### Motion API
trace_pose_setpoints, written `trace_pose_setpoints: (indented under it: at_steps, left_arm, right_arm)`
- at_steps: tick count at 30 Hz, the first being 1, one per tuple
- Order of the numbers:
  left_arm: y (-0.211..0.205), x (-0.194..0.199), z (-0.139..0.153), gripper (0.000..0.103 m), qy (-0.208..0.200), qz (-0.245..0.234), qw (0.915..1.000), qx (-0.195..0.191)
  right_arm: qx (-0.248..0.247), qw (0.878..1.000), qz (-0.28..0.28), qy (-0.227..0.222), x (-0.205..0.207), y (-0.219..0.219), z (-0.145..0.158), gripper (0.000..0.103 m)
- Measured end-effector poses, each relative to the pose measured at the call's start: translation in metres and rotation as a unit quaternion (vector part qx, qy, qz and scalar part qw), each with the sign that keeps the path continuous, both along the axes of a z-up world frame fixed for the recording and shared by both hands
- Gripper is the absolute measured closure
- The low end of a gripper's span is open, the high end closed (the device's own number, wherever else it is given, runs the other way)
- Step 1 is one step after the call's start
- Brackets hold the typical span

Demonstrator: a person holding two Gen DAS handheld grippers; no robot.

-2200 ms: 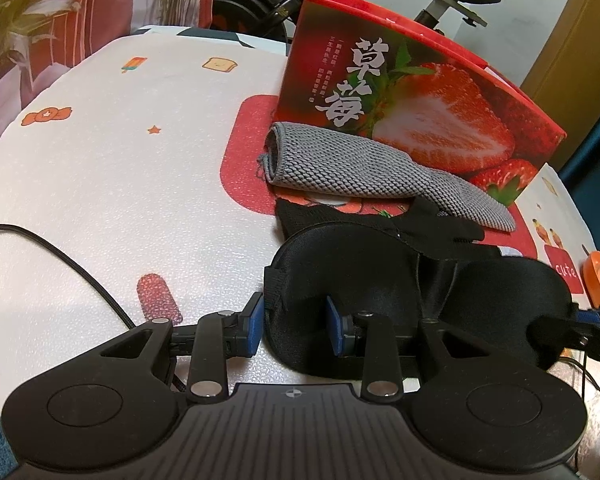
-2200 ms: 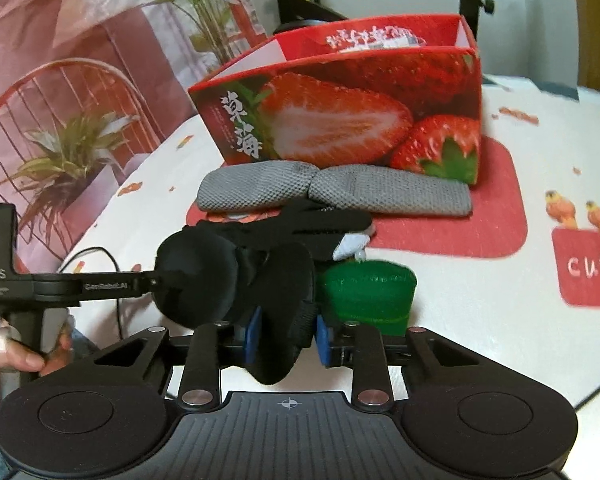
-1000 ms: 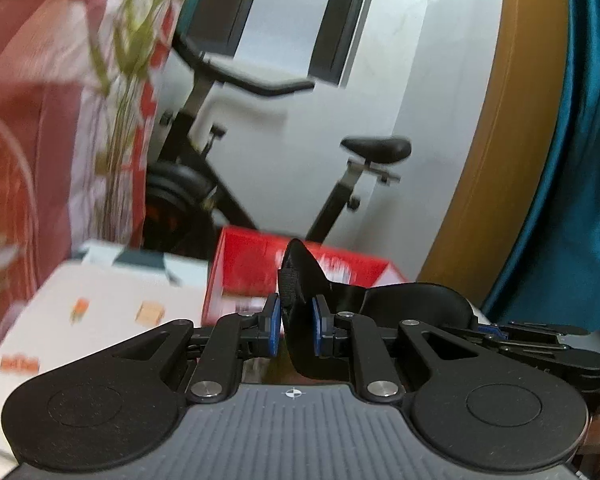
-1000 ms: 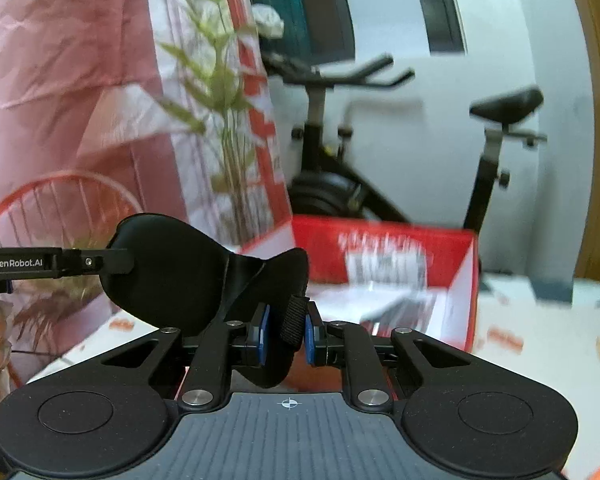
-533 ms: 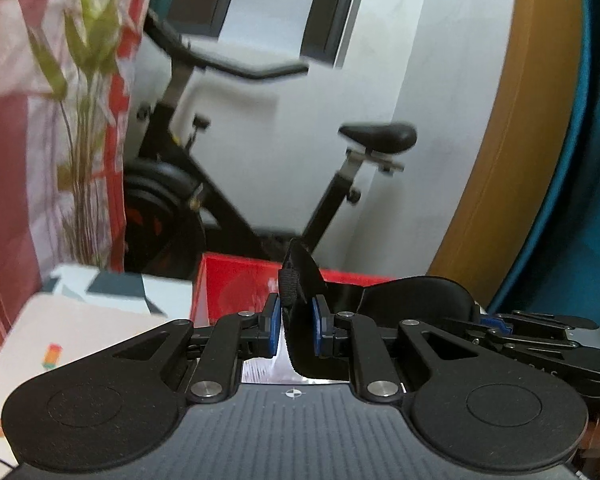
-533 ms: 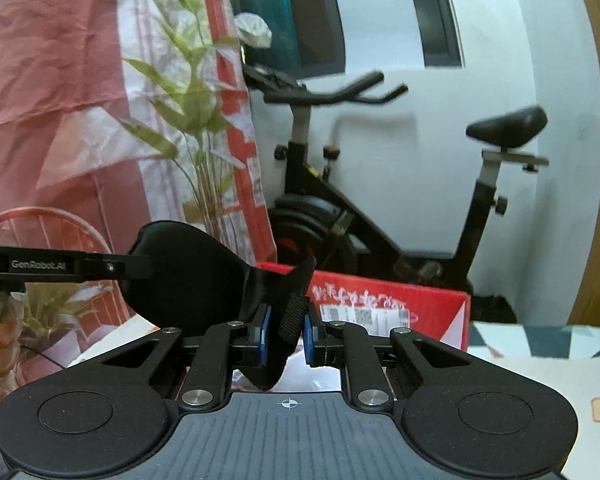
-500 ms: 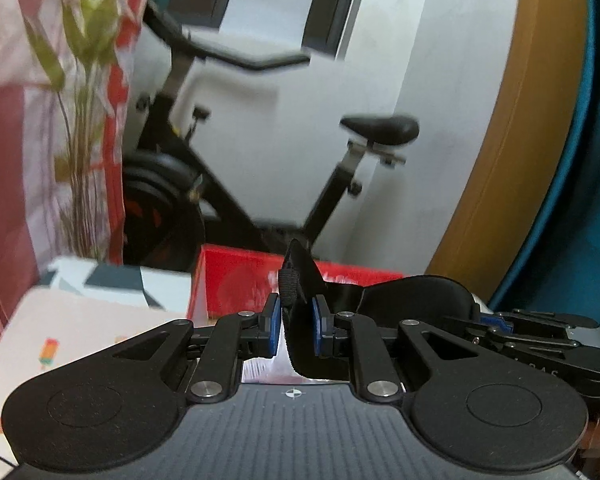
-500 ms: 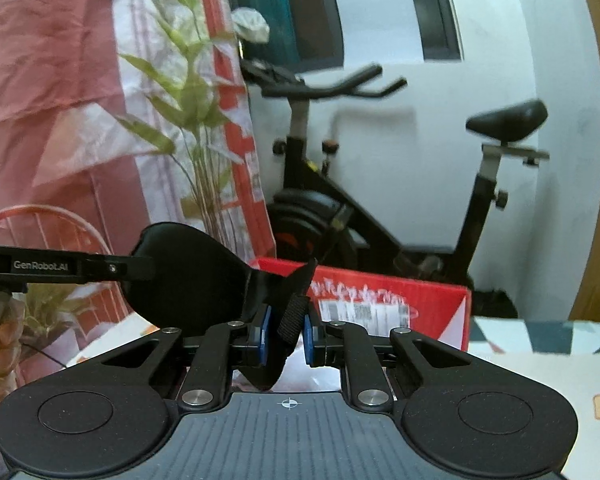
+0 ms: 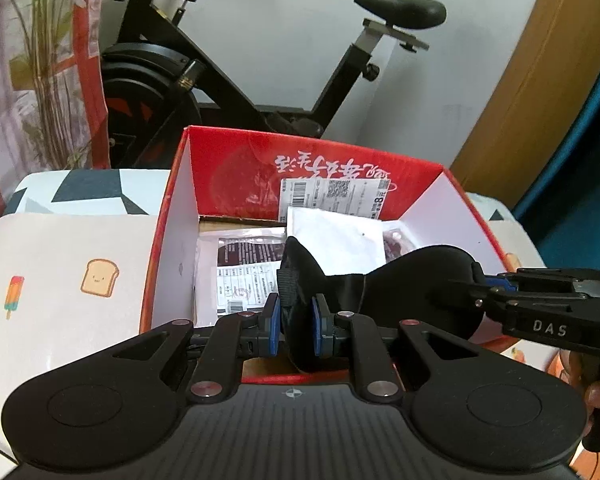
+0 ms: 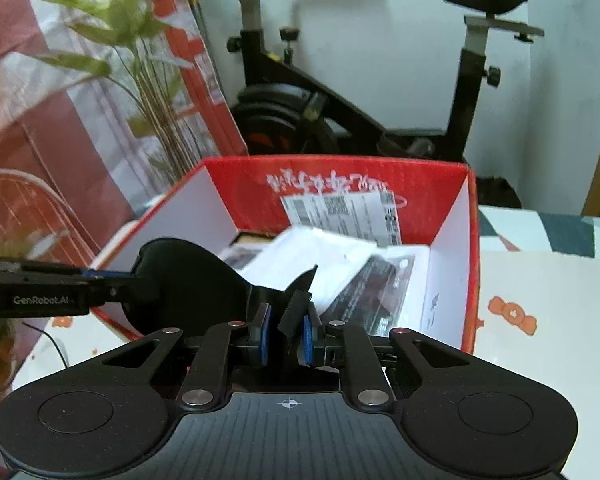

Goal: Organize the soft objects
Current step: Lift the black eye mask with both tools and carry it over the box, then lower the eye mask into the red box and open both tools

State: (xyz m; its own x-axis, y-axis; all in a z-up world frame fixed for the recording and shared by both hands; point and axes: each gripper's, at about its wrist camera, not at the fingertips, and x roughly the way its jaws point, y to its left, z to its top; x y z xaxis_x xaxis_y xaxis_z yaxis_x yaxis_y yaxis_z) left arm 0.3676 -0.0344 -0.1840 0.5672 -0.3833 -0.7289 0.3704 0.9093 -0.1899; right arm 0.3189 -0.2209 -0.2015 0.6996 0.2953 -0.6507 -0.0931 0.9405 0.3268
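Observation:
A black padded eye mask (image 9: 416,284) hangs stretched between both grippers, over the open red strawberry box (image 9: 168,216). My left gripper (image 9: 296,328) is shut on one end of the mask. My right gripper (image 10: 286,334) is shut on the mask's (image 10: 188,280) other end, by its strap. In the left wrist view the right gripper (image 9: 496,286) comes in from the right. In the right wrist view the left gripper (image 10: 96,276) comes in from the left. The box (image 10: 470,280) holds white and dark plastic-wrapped packets (image 9: 336,240).
The box stands on a table cover (image 9: 60,280) printed with toast and ice lollies. An exercise bike (image 9: 228,80) stands behind the table against a white wall. A plant (image 10: 140,80) and a red-and-white hanging are at the left. A hand (image 9: 596,392) shows at the right edge.
Both grippers tipped downward and moved forward with the mask. The box's open inside has come into view below the mask; before, mostly the bike and wall showed.

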Motion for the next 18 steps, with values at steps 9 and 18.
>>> trace_pose_setpoints:
  at_steps: [9,18]
  left_arm:
    - [-0.005,0.015,-0.007,0.085,0.024,-0.013,0.9992,0.03]
    - [0.001,0.015,0.007,0.065,-0.002,-0.012,0.9991,0.042]
  right_arm:
    - [0.002,0.999,-0.002,0.039,0.013,0.0,-0.015,0.088]
    - [-0.017,0.999,-0.019,0.047,0.014,-0.009,-0.014,0.075]
